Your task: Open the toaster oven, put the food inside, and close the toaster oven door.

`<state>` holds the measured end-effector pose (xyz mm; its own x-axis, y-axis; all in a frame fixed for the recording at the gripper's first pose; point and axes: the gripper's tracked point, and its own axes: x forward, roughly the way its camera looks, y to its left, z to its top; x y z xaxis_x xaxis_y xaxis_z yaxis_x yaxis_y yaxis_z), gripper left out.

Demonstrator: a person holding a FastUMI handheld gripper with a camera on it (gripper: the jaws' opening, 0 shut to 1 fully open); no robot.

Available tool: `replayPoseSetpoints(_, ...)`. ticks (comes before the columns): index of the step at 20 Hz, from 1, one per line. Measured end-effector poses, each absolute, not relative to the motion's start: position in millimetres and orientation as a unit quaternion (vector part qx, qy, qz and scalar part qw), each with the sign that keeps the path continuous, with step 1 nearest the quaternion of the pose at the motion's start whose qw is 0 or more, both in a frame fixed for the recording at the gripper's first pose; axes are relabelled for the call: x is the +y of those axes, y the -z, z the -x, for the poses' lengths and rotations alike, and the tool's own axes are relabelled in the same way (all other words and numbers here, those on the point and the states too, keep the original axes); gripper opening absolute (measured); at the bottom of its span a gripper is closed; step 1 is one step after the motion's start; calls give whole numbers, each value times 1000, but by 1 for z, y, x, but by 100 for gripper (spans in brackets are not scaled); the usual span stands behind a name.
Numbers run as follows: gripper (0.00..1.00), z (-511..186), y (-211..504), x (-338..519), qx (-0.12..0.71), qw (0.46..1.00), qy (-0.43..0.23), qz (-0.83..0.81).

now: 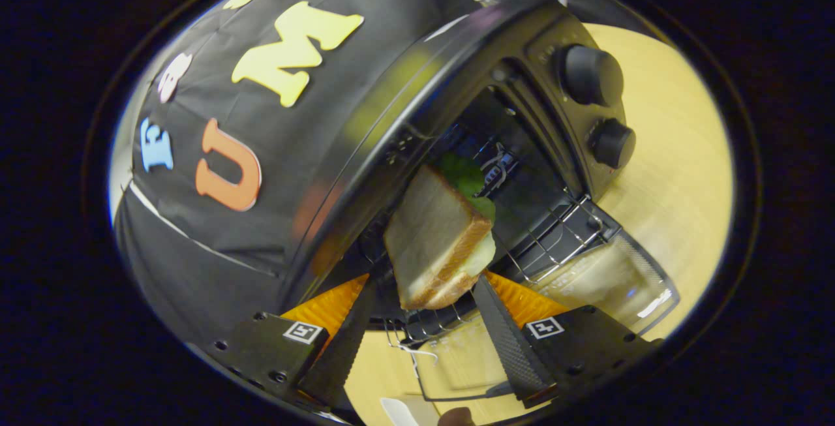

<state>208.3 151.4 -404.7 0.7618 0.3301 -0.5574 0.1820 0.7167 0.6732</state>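
Note:
A black toaster oven (391, 106) stands on the wooden table with its glass door (607, 276) folded down flat in front. Its wire rack (554, 230) shows inside the dark cavity. My gripper (427, 282) is shut on a sandwich (434, 237) of toasted bread with a pale filling and green lettuce. The sandwich sits tilted between my fingers, at the oven's mouth and just above the front of the rack. The whole scene appears rolled sideways in the gripper view.
Two round black knobs (590, 74) (612, 143) sit on the oven's control panel beside the opening. The light wooden table (672, 165) spreads beyond the oven and under the lowered door. The booth's black cloth wall stands behind the oven.

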Motion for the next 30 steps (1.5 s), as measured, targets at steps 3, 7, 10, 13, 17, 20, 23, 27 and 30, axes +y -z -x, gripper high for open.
replayPoseSetpoints(3,98,-190,393,150,353,885,-67,-297)
replayPoseSetpoints(7,100,-162,370,139,344,914,-68,-205)
replayPoseSetpoints(10,100,-134,354,135,334,928,-74,-147)
replayPoseSetpoints(13,100,-106,350,132,323,938,-85,-91)
replayPoseSetpoints(17,100,-78,372,128,330,938,-77,-69)
replayPoseSetpoints(20,100,-58,408,126,354,931,-74,-47)
replayPoseSetpoints(23,100,-47,441,124,373,924,-73,-34)
replayPoseSetpoints(27,100,-44,475,120,397,915,-66,-26)
replayPoseSetpoints(30,100,-48,490,117,406,912,-58,-25)
